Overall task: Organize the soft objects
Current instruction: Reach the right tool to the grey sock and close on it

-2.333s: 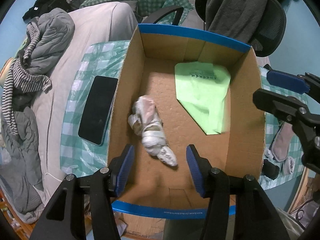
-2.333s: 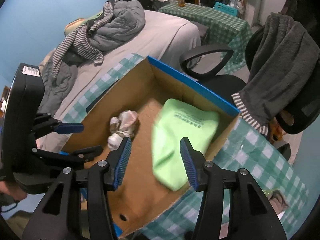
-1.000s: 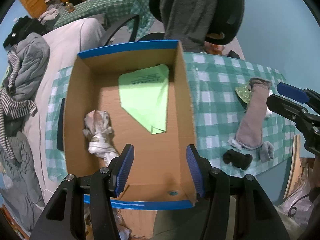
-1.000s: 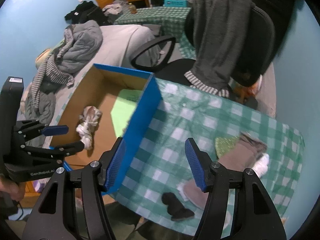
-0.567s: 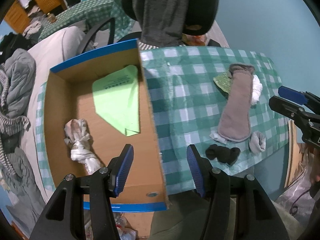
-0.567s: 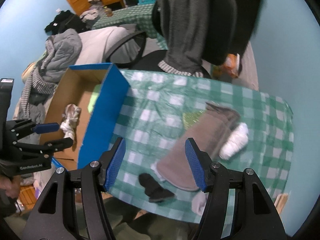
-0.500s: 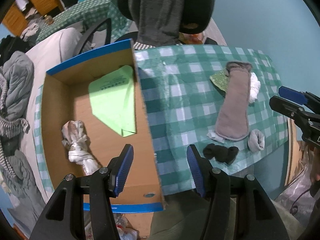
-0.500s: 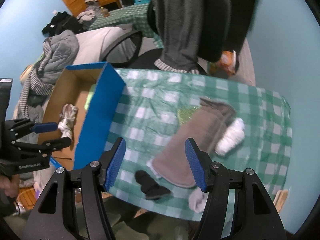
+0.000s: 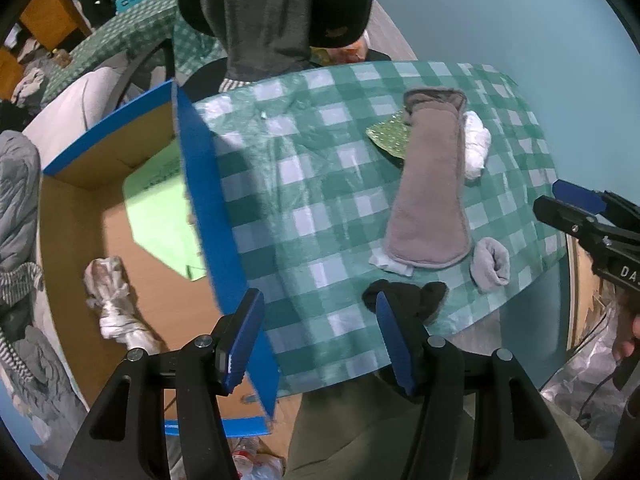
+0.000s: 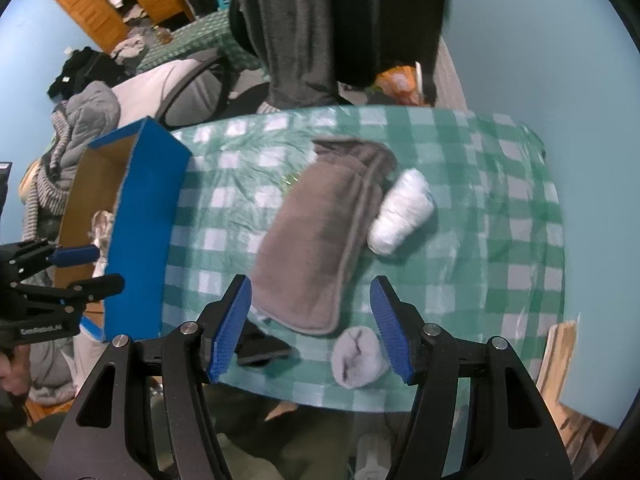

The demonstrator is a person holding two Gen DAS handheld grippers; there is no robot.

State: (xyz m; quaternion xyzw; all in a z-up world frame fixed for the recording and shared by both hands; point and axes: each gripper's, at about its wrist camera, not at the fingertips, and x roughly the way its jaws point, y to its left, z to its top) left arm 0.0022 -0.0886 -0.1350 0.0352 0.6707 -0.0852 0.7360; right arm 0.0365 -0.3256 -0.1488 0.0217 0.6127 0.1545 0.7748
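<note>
A cardboard box with blue rim [image 9: 208, 216] [image 10: 144, 216] stands at the left of the checked table and holds a green cloth [image 9: 160, 216] and a whitish rolled bundle [image 9: 110, 300]. On the table lie a long brown-grey cloth [image 9: 430, 188] [image 10: 320, 236], a white roll [image 9: 476, 148] [image 10: 402, 212], a grey sock ball [image 9: 490, 266] [image 10: 358, 358], a black sock [image 9: 406, 296] [image 10: 260, 346] and a green glittery piece [image 9: 388, 136]. My left gripper [image 9: 318, 336] is open and empty above the table beside the box wall. My right gripper [image 10: 310, 328] is open and empty above the brown-grey cloth's near end.
An office chair draped with a dark grey garment [image 9: 272, 12] [image 10: 304, 28] stands behind the table. A bed with grey bedding and striped clothes [image 10: 76, 132] lies to the left. The table's front edge [image 9: 360, 376] is close to me.
Both grippers have swung right, away from the box interior and over the table. The loose socks and cloth now sit close under the right gripper. Both stay open and empty.
</note>
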